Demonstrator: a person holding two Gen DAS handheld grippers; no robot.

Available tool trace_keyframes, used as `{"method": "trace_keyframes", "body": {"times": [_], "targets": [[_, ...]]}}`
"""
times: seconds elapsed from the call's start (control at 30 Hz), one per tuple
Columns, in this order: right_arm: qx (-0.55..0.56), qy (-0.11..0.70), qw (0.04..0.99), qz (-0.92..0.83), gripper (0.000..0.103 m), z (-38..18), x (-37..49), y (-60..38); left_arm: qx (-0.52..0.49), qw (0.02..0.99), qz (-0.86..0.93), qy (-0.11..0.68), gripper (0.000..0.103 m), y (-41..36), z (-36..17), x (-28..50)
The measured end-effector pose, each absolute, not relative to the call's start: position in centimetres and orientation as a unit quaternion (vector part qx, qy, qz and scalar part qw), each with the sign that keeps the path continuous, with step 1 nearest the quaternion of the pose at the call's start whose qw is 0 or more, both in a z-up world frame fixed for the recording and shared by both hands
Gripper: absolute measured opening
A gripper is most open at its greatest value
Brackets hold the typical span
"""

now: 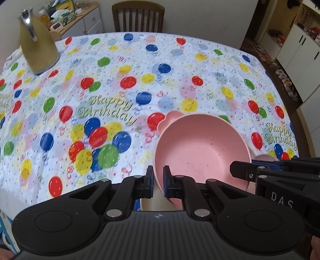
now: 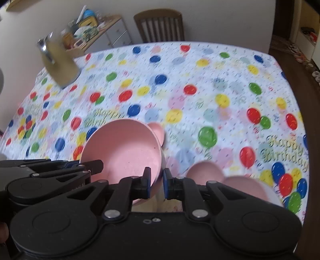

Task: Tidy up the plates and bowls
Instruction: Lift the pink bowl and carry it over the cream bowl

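Balloon-printed tablecloth [image 1: 140, 80] reading "Happy Birthday" covers the whole table, and the pink bowl [image 1: 200, 144] serves as the landmark for everything else.

Nearest the cameras, the left gripper [image 1: 158, 181] has its two fingers drawn narrow around the bowl's near-left rim, one finger outside the wall and one inside. The right gripper [image 2: 156, 181] pinches the rim on the opposite side in the same way, one finger inside the bowl and one outside; its jaws are likewise narrow. In the left wrist view the right gripper's black body reaches in from the right edge onto the bowl's rim. The bowl is tilted, its hollow facing the cameras, and a pale surface shows just beneath it between the fingers; what that is cannot be told.

Just right of the bowl, in the right wrist view, lies a pink plate with rounded ears [image 2: 230, 178], partly hidden by the gripper. Behind the bowl another pink ear-shaped piece [image 2: 157, 131] pokes out, touching or nearly touching its far rim.

Well beyond the bowl to the left stands a beige jug [image 1: 37, 50] with a chrome handle. Farther still, past the table's far edge, are a wooden chair [image 1: 138, 17] and a cluttered cabinet [image 1: 84, 18].
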State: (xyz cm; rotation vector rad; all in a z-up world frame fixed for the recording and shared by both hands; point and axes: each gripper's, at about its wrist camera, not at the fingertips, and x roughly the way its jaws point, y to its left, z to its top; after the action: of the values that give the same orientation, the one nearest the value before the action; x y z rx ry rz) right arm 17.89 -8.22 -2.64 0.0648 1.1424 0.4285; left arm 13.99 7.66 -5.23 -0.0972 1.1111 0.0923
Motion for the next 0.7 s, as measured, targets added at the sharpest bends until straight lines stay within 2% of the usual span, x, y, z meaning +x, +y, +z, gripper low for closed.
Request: {"method": "trace_keyframes", "body": {"times": [0.7], "targets": [[0.011,0.57,0.791,0.222,0.011,-7.5,15.1,-6.3,-0.062,0.83,0.065,0.55,0.009,8.8,-9.8,11.5]]}}
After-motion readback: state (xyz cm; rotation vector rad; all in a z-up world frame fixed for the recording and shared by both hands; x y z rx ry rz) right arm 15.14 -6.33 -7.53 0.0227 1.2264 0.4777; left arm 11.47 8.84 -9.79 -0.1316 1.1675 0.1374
